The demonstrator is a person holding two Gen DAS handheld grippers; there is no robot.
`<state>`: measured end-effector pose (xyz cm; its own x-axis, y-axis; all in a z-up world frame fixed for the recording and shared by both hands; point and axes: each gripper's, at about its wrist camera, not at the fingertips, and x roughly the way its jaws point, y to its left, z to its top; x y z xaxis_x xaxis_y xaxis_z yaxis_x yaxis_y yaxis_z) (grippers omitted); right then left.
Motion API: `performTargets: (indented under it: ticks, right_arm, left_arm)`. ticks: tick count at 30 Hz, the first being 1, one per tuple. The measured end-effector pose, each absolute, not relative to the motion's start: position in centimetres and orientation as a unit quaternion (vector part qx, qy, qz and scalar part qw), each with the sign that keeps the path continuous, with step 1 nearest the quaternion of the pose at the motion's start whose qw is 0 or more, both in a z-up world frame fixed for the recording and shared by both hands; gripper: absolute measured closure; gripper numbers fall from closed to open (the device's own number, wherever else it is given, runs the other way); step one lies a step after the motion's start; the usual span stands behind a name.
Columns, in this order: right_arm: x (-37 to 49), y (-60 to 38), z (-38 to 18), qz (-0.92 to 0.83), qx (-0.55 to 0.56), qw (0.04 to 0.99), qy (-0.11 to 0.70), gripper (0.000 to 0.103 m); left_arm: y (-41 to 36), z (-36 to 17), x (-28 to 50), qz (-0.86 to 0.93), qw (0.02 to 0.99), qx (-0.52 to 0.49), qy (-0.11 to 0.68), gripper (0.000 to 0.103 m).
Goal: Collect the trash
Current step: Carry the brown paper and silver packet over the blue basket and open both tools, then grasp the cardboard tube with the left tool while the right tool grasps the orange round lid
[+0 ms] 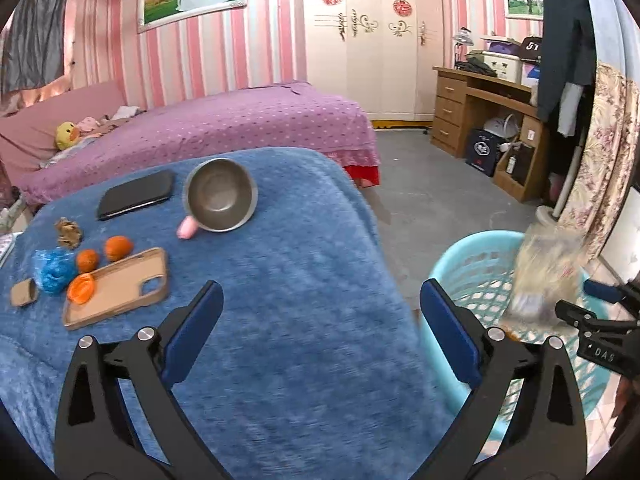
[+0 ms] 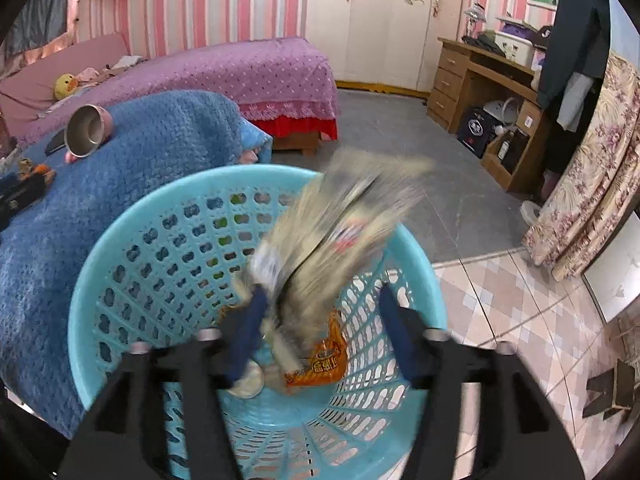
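Observation:
My left gripper [image 1: 320, 292] stands open over the blue blanket [image 1: 280, 320], with nothing between its fingers. Left of it lie a crumpled blue bag [image 1: 54, 270], a brown crumpled wrapper [image 1: 68, 232], an orange peel [image 1: 82, 288] and a small cardboard piece [image 1: 23, 294]. My right gripper [image 2: 323, 296] is open above the light blue basket [image 2: 160, 200]. A blurred tan snack wrapper [image 2: 332, 232] hangs between its jaws beside the left finger, clear of the right one. An orange wrapper [image 2: 324, 360] and a round lid [image 2: 250, 384] lie in the basket.
On the blanket also sit two oranges [image 1: 118, 247], a tan phone case [image 1: 120, 288], a black phone [image 1: 136, 194] and a metal bowl [image 1: 220, 196]. A purple bed [image 1: 240, 120] is behind, and a wooden desk [image 1: 480, 112] at the far right. The basket [image 1: 472, 244] stands on the floor beside the blanket's edge.

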<state>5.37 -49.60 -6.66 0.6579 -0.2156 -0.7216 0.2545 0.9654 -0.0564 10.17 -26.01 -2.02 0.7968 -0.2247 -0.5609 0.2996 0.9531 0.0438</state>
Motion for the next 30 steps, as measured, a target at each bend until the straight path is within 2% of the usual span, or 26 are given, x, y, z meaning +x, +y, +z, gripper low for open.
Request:
performTargets:
  ticks: [2,4,10,18,30]
  right_arm:
    - [5.5,-49.5,-6.5,-0.140,0.028,0.909,0.392,0.033]
    - [5.5,-49.4,-6.1,-0.151,0.037,0.910,0.383,0.020]
    - [6.0,-48.1,-4.6,-0.162,0.071,0.921,0.348,0.010]
    - [7.8,-44.1,-3.1,-0.155,0.081,0.936,0.307,0.007]
    - [10.9,-37.2,-3.1,-0.119,0.054,0.942,0.308,0.007]
  left_arm:
    - [-24.8,-2.0,10.1,-0.131,0.947,0.068,0.285,0.006]
    - [-23.7,-1.8,10.1,-0.126,0.949,0.069,0.282,0.006]
    - [-20.3,-1.2,10.3,-0.110,0.952,0.066,0.277,0.006]
    - [-14.0,0.2,11.8,-0.078,0.958,0.062,0.269,0.006]
    - [-3.8,-0.9,15.2,-0.015,0.950,0.063,0.307,0.006]
